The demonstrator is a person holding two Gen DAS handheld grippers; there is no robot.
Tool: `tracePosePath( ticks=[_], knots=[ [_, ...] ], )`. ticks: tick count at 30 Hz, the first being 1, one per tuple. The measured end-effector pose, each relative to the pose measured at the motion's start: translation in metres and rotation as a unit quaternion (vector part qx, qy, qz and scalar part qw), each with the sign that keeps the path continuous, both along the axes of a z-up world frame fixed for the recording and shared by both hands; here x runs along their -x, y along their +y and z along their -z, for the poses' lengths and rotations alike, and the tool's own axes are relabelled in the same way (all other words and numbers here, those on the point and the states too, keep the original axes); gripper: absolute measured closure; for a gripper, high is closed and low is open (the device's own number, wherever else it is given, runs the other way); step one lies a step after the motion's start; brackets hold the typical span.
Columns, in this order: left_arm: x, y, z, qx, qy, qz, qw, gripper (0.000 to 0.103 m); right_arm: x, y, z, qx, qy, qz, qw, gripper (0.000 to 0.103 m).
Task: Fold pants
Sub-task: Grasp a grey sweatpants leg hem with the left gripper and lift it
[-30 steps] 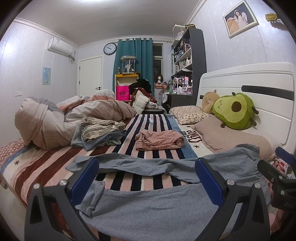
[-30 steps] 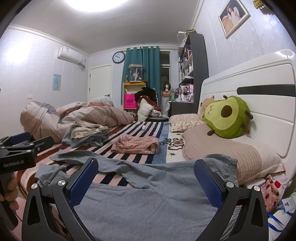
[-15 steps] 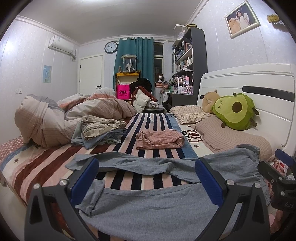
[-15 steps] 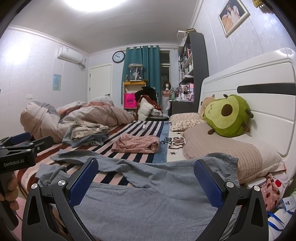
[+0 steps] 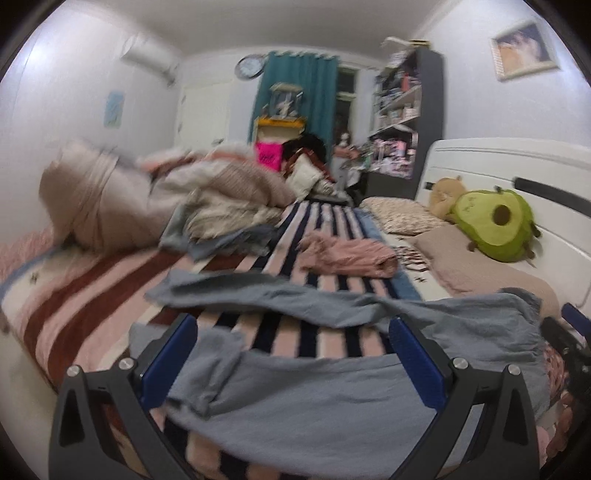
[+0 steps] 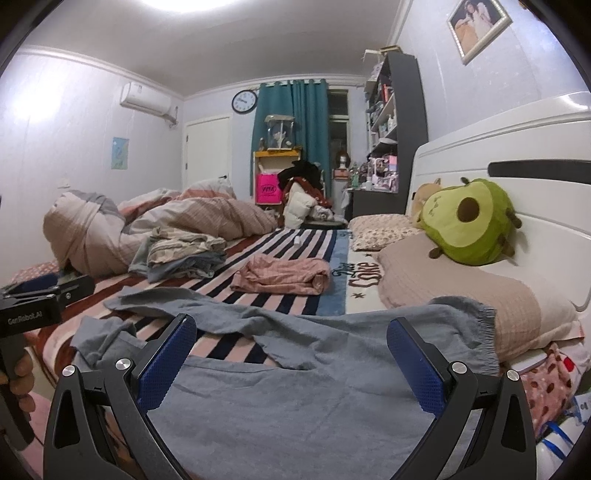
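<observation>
I am in a home bedroom. A bed (image 6: 280, 251) with a striped cover fills most of my view, with a white headboard (image 6: 517, 147), pillows (image 6: 461, 288) and an avocado plush (image 6: 469, 221). A rumpled duvet (image 6: 147, 221) and loose clothes (image 6: 184, 254) lie on it. Teal curtains (image 6: 295, 122), a wall clock (image 6: 244, 101), an air conditioner (image 6: 146, 98), a crowded shelf (image 6: 391, 122) and a framed photo (image 6: 478, 24) line the walls.

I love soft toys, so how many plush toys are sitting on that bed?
2. A green avocado plush leans against the white headboard on the beige pillow. A tan plush sits just behind it, mostly hidden. Others may be buried under the bedding.
</observation>
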State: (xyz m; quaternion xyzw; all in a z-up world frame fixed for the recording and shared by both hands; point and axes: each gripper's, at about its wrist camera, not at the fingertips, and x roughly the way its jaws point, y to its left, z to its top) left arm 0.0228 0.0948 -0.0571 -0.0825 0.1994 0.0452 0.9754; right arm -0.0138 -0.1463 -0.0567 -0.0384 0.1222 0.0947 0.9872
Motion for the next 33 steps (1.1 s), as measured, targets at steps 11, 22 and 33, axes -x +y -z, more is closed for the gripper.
tracePosePath(
  ticks=[11,22,33],
  knots=[
    [-0.014,0.116,0.086,0.154,0.090,-0.073,0.9813,0.001,-0.053,0.033,0.015,0.006,0.048,-0.045,0.998,0.001],
    [-0.017,0.114,0.110,0.222,0.108,-0.012,0.9690,0.032,-0.071,0.047,0.035,0.023,0.086,-0.067,0.994,0.000],
    [-0.037,0.148,0.092,0.127,0.080,-0.081,0.9854,0.100,-0.081,0.024,0.083,0.042,0.161,-0.043,0.985,0.000]
  ],
)
